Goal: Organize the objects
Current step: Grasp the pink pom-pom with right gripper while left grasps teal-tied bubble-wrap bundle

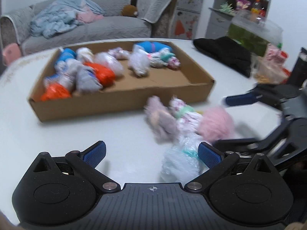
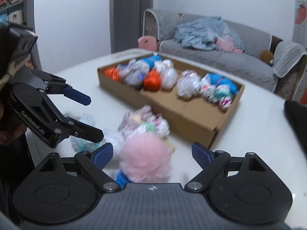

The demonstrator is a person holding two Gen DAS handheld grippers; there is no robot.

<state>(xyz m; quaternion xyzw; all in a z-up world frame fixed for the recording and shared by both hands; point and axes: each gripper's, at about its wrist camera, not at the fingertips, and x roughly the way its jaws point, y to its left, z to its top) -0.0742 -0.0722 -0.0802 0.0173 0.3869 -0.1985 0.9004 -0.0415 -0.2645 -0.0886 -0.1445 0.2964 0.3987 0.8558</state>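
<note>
- Left wrist view: white surface [image 1: 96, 134] in a living room, grey sofa [image 1: 86, 28] behind with a crumpled blue blanket [image 1: 57, 17] on it, shelves of bottles and packets at far right; a shallow cardboard box [image 1: 122, 97] sits mid-surface, already carrying a row of bagged bundles, orange, blue and clear; my left tongs [image 1: 152, 156] stand spread with nothing pinched; a clear plastic-wrapped bundle [image 1: 180, 163] lies on the surface touching or just inside the right-hand pad; beyond it a loose cluster near the box's front wall, with a fluffy pink bundle [image 1: 216, 124] at its right.
- Right wrist view: same surface, box [image 2: 191, 118] ahead and to the right, sofa beyond; my right tongs [image 2: 152, 155] are spread wide and empty, the fluffy pink bundle [image 2: 147, 159] sitting between the pads without either pressing it, as far as the blur lets me tell; the left tongs [image 2: 96, 117] reach in from the left, also spread, over the clear bundle.
- Step in hand, as I judge it: pick up the loose bundles and carry them to the box; I would centre each bundle between the pads before closing, squeeze gently since plastic and fluff give and slip, and keep the two tongs apart, as they are crowding the same small cluster; the box's bare right-front floor looks the natural drop spot.
</note>
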